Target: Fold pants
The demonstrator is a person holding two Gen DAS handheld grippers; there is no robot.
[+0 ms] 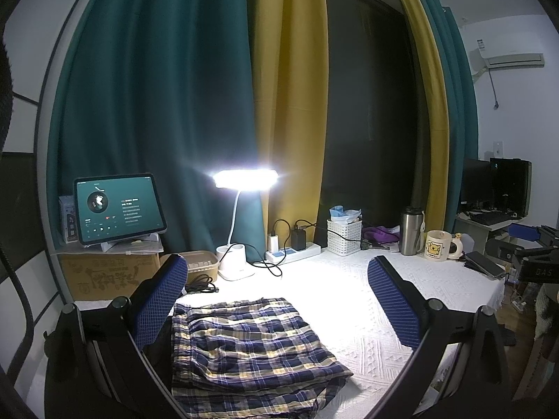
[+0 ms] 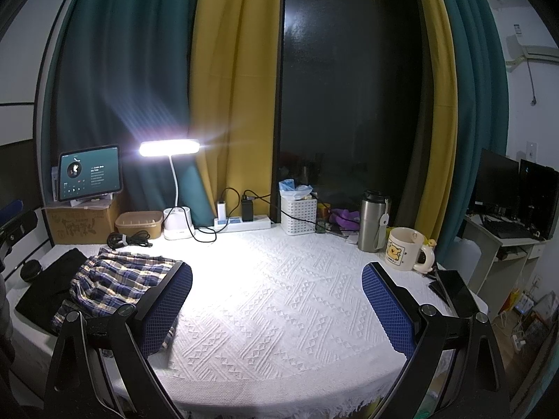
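While both my grippers, left gripper (image 1: pixel 279 307) and right gripper (image 2: pixel 276 307), are hanging released, I'm squaring the plaid pants (image 1: pixel 251 345) at 6 o'clock.

1. The pants (image 1: pixel 251 345) are plaid in navy, white and pale yellow.
2. The table (image 2: pixel 279 296) wears a white cloth with a raised diamond weave.
3. The pads (image 1: pixel 394 300) of each hand-held gripper are blue mesh on black frames.
4. The curtains (image 2: pixel 237 87) hang in teal and mustard yellow panels.
5. The mug (image 2: pixel 405 249) is cream with a yellow bear.
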